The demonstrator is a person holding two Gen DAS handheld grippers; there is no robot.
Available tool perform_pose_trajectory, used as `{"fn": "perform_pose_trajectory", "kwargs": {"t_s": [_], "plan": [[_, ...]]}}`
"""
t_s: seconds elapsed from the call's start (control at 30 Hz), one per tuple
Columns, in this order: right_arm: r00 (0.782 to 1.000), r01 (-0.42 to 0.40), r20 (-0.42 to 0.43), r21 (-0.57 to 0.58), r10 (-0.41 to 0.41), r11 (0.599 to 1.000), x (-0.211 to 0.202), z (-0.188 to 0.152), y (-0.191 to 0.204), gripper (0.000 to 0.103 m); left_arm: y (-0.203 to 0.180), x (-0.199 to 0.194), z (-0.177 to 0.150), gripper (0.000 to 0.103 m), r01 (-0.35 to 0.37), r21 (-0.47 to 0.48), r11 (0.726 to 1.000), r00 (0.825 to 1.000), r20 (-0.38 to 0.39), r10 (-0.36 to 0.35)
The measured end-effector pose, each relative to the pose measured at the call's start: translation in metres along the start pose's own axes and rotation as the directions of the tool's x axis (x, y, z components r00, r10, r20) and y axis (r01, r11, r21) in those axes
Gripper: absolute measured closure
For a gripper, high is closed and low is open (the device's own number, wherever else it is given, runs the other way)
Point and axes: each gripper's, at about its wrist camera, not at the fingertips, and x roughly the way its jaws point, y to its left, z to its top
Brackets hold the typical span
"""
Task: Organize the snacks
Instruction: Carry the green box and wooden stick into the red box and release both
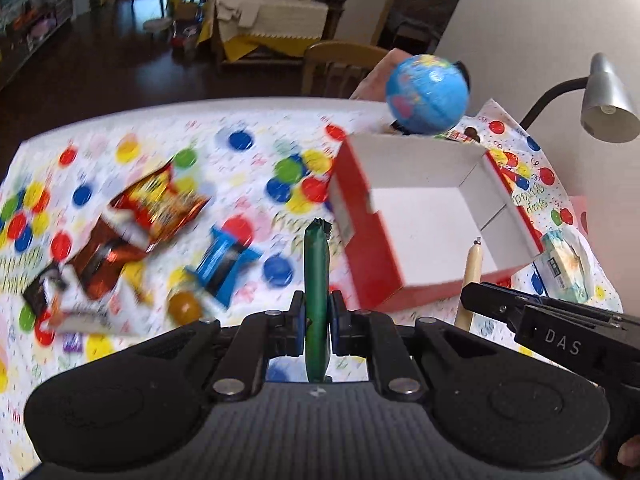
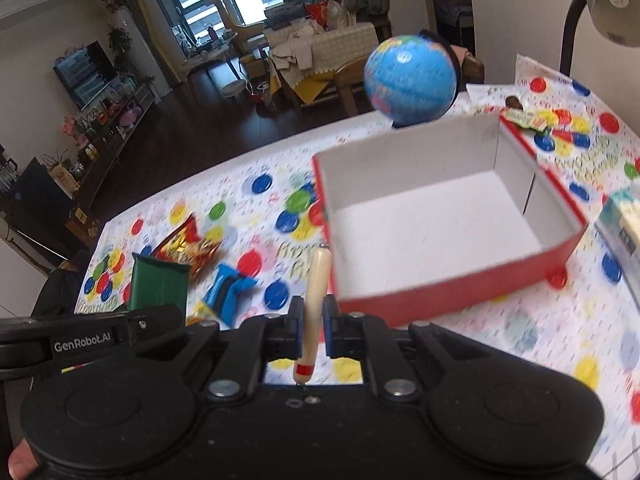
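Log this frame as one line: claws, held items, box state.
left claw: shut on green snack packet | right claw: shut on sausage stick | red box: empty | both lifted above table

Both claws, left point(image 1: 318, 312) and right point(image 2: 312, 316), clamped, angled downward.

"DAS" on right gripper point(image 1: 476, 300); "GenRobot.AI" on left gripper point(image 2: 160, 312)

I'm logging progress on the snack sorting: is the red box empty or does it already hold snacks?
Empty. The red box shows only its bare white floor in both wrist views, with nothing lying inside.
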Motion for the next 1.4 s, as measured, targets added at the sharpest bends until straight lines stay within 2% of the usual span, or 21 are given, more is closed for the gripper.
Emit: {"fn": "perform_pose_trajectory", "kwargs": {"t_s": [0.3, 0.4, 0.67, 1.03, 1.2, 1.4], "plan": [[1.0, 0.009, 0.003, -0.011, -0.009, 1.0, 0.015, 0.038, -0.059, 0.095, -0.07, 0.042, 0.037, 0.092, -0.016, 0.065, 0.998, 1.0, -0.013, 0.017], [1.0, 0.023, 0.001, -0.012, -0.023, 1.0, 0.023, 0.048, -0.079, 0.095, -0.086, 0.057, 0.049, 0.092, 0.001, 0.068, 0.998, 1.0, -0.018, 0.0], [0.998, 0.062, -0.015, 0.001, -0.062, 0.998, 0.05, 0.068, -0.122, 0.095, -0.12, 0.107, 0.07, 0.092, -0.024, 0.11, 0.994, 0.998, -0.055, 0.03], [0.993, 0.07, -0.092, 0.025, -0.067, 0.997, 0.097, 0.065, -0.15, 0.095, -0.133, 0.174, 0.065, 0.092, -0.064, 0.148, 0.987, 0.983, -0.161, 0.088], [0.991, 0.067, -0.117, 0.028, -0.063, 0.997, 0.106, 0.062, -0.155, 0.094, -0.134, 0.186, 0.06, 0.092, -0.066, 0.158, 0.985, 0.979, -0.179, 0.094], [0.991, 0.063, -0.123, 0.047, -0.057, 0.997, 0.104, 0.059, -0.157, 0.084, -0.132, 0.184, 0.058, 0.091, -0.072, 0.145, 0.987, 0.981, -0.169, 0.096]]}}
